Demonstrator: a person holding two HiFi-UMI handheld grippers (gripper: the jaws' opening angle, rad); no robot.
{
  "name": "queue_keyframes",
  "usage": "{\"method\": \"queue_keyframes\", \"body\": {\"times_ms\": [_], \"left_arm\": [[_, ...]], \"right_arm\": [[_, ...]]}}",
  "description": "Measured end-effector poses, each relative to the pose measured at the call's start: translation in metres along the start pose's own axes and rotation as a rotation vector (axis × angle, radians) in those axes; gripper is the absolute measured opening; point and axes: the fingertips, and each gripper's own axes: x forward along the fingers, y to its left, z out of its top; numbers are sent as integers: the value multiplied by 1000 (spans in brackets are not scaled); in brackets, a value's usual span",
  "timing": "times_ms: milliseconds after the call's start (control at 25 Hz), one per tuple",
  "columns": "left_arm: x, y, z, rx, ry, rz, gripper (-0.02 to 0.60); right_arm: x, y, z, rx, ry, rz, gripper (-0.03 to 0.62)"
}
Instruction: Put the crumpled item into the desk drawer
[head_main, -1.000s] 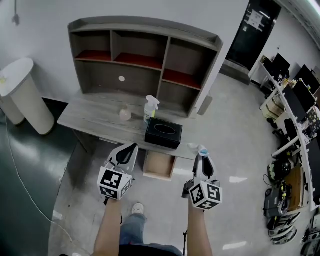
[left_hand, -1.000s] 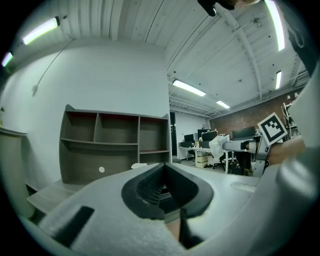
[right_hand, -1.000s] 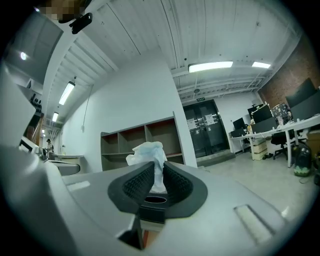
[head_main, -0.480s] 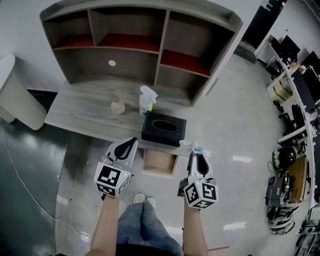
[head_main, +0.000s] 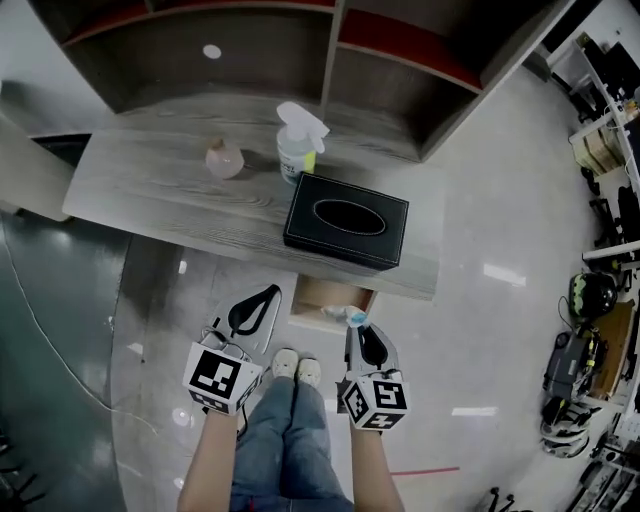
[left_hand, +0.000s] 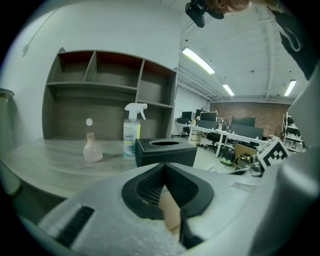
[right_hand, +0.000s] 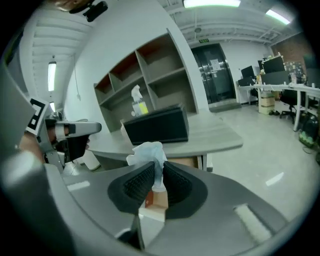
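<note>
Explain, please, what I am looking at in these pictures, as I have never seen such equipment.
A person holds a two-jaw gripper in each hand; there is no robot. The top-down picture comes from a head camera; the other two come from cameras on the grippers. On the desk stand a black tissue box, a spray bottle and a small pink bottle; the drawer below is open. The right gripper pinches a crumpled tissue; the left gripper is shut and empty.

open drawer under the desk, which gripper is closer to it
Right. The right gripper holds the crumpled tissue at the drawer's front edge; the left gripper sits off its left side.
</note>
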Motion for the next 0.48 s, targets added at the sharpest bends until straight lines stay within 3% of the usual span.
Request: {"method": "queue_keyframes", "body": {"times_ms": [160,480], "left_arm": [[11,3,-48,-39,53,-4,0],[20,6,-109,-85,110,0,0]], "right_arm": [[47,-21,-45,24,106,-53,66],[111,-42,-113,42,329,-68,81]]}}
